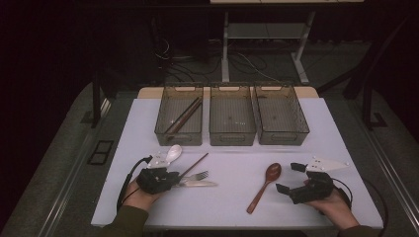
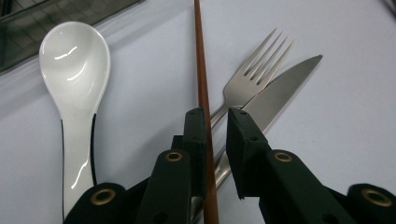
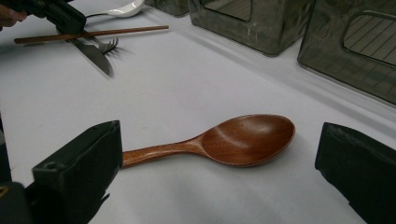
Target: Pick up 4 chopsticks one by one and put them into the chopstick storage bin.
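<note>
A: Starting at the left. Seeing a white spoon (image 2: 74,93) lying flat on the white table (image 1: 316,128), just beside the left gripper (image 2: 215,116).

B: And that left gripper? Pinching anything?

A: Squeezing one brown chopstick (image 2: 201,70) between nearly closed jaws. Lying low on the table, pointing up toward the bins. Fork (image 2: 254,70) and knife (image 2: 285,88) lying just to the right of it, side by side, touching each other.

B: Moving on to the bins?

A: Standing in a row at the far side. Left bin (image 1: 179,114) holding more chopsticks (image 1: 185,116). Middle bin (image 1: 232,116) and right bin (image 1: 280,114) looking bare inside.

B: Now the right side?

A: Brown wooden spoon (image 3: 219,142) lying flat, bowl up, well apart from the fork and knife. Right gripper (image 3: 215,172) sitting near it with jaws spread wide, holding nothing. Handle reaching to one jaw; touching or not, hard telling.
</note>
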